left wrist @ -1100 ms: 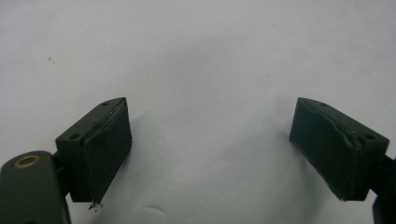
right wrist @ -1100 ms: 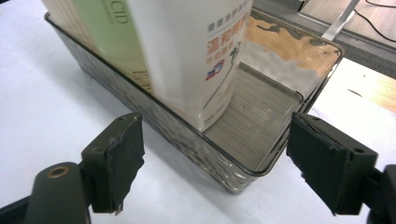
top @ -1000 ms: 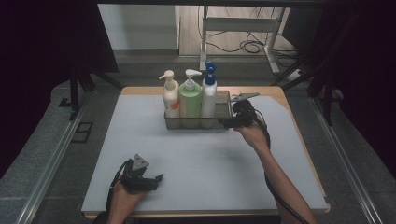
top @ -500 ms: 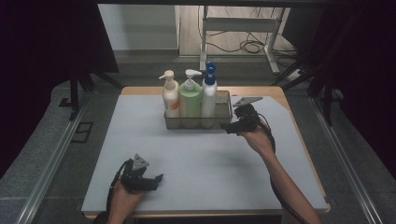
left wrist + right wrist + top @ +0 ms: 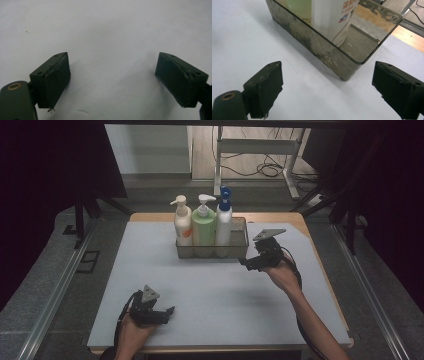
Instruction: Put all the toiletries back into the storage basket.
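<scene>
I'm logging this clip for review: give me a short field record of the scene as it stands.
Container: clear bin at the table's far middle
Contents: three pump bottles upright, cream, green, white with blue pump
Right gripper: jaws open, empty, just been opening, near the bin's right front corner
Left gripper: jaws open, empty, near front edge

Three pump bottles [image 5: 203,225] stand side by side in a tray [image 5: 241,251] at the table's [image 5: 200,295] far middle. Right gripper [image 5: 248,264] just right of tray; left gripper [image 5: 167,312] near front edge.
</scene>
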The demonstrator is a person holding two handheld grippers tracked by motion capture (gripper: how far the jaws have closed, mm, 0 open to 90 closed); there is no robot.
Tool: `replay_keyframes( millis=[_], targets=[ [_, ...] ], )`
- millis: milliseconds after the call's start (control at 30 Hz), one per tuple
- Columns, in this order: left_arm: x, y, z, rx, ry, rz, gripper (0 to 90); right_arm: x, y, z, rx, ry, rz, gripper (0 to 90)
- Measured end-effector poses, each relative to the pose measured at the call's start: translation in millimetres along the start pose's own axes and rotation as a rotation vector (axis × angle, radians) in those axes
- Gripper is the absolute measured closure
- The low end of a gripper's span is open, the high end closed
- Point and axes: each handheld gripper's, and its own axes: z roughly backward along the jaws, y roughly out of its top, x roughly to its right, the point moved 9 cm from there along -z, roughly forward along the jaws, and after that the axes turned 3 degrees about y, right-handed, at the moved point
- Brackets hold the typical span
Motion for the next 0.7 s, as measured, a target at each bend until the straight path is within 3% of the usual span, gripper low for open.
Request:
replay_keyframes(
  millis=[700],
  targets=[
    [0.1,0.0,-0.1,0.0,0.0,0.0,12.4,-4.2,-27.3,15.8,-0.012,-0.002,0.016,1.9]
  ],
)
